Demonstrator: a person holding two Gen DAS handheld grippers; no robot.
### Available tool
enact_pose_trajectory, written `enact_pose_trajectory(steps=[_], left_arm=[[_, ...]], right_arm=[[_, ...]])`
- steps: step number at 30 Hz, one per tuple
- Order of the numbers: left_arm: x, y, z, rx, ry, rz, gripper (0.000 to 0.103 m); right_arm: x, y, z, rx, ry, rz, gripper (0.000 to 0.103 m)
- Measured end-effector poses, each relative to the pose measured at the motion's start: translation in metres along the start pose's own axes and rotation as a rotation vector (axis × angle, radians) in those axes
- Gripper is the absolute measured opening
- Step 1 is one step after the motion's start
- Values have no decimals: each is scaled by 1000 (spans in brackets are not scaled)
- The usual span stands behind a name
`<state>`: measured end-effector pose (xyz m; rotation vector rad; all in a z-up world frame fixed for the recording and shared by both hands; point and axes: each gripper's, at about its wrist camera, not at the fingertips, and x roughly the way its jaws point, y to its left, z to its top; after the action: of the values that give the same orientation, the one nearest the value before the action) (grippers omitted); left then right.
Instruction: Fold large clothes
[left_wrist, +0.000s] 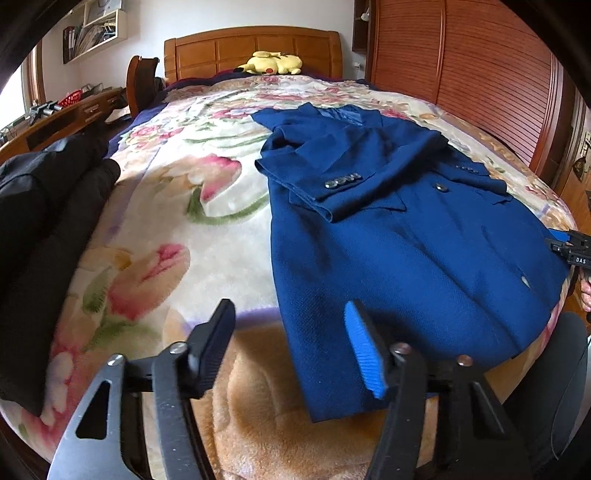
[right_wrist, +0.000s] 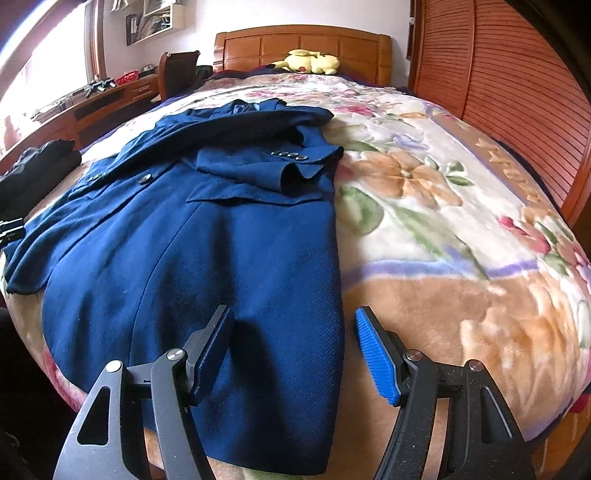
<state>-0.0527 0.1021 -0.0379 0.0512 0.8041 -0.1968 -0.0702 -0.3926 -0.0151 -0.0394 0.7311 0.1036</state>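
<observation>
Right wrist view: right gripper (right_wrist: 291, 350), jaws apart and empty, straddles the near right hem edge of the blue coat (right_wrist: 207, 258), whose long axis runs far.

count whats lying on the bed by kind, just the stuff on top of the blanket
blue coat: 1
yellow plush toy: 1
pile of dark clothes: 1
total: 3, all on the floral blanket
</observation>
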Motion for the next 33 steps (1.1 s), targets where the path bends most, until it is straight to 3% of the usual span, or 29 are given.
enact_pose_trajectory(steps=[2,4,6,9,12,18,20,22,24,33], left_arm=[[1,-1,-1,2,0,-1,55],[2,-1,-1,-5,8,-48,54],[2,-2,-1,-9,12,-59,53],[2,-7,-1,4,23,-55,43],[3,-6,-1,-8,33,-58,36],[3,-1,-4,-44,43,-75,32],[2,-3,-3,-43,44,-68,24],[0,-4,-3,-44,39,-57,8],[-6,-6,-1,-40,26,-45,5],[-62,-24,7,9,-112,-20,3]], right_arm=[[1,0,0,-3,3,21,60],[1,0,0,-10,8,47,52],[3,1,1,-18,17,87,34],[2,6,3,-53,19,90,18],[1,8,4,-56,7,78,9],[0,12,10,-74,4,35,7],[-3,12,11,-65,-3,33,7],[-7,11,12,-51,-22,36,6],[-14,10,11,-36,-47,39,5],[-52,21,15,-39,-143,51,4]])
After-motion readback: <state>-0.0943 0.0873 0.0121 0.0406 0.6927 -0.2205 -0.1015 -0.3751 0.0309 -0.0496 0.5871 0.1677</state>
